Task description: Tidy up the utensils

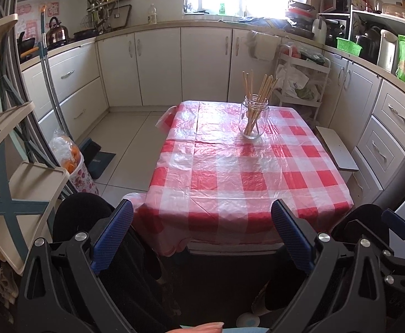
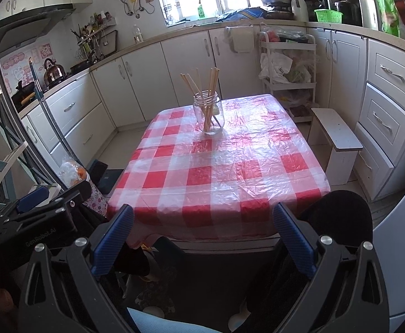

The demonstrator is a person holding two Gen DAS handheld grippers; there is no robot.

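A clear glass jar [image 1: 253, 120] [image 2: 208, 115] stands upright on the far part of a table with a red and white checked cloth [image 1: 238, 172] [image 2: 224, 166]. Several wooden chopsticks [image 1: 258, 94] [image 2: 202, 86] stand in it, leaning apart. My left gripper [image 1: 202, 211] is open, held low in front of the table's near edge, nothing between its blue pads. My right gripper [image 2: 203, 213] is open too, also short of the near edge and holding nothing. The left gripper's body [image 2: 41, 202] shows at the left of the right wrist view.
White cabinets [image 1: 158, 66] run along the back and right walls. A white stool [image 2: 335, 138] stands right of the table, a white trolley [image 2: 288, 72] behind it. A folding rack [image 1: 16, 166], a mop handle [image 1: 49, 77] and a bag [image 1: 72, 163] stand at left. The person's knees [image 2: 338, 216] are below.
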